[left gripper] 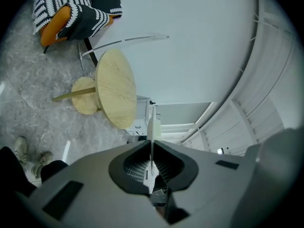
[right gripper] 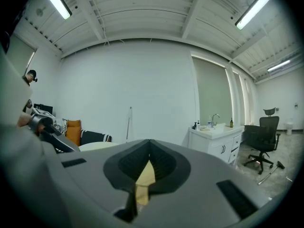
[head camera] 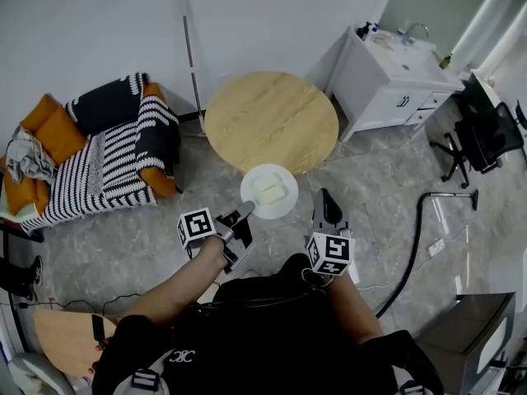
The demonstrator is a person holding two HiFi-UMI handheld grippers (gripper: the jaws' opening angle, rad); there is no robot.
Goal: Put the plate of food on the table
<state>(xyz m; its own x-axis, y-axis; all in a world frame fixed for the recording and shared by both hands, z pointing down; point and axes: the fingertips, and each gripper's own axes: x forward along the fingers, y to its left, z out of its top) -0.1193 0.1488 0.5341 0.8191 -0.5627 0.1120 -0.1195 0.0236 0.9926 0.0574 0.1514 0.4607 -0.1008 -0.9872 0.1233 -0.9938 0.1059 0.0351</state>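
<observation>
A white plate [head camera: 251,191] with a pale yellow block of food [head camera: 268,192] hangs over the floor, just in front of the round wooden table [head camera: 270,120]. My left gripper [head camera: 245,212] is shut on the plate's near rim. In the left gripper view the plate's edge [left gripper: 152,132] shows as a thin white line clamped in the jaws, with the table [left gripper: 115,87] beyond. My right gripper [head camera: 325,197] is shut to the right of the plate and apart from it. In the right gripper view its jaws [right gripper: 148,167] are together, with a yellowish sliver between them.
An armchair with a striped blanket and orange cushions [head camera: 107,151] stands at the left. A white sink cabinet [head camera: 391,81] is right of the table, with a black office chair [head camera: 486,134] beyond. A dark hose [head camera: 412,237] lies on the floor. A pole [head camera: 191,52] leans on the wall.
</observation>
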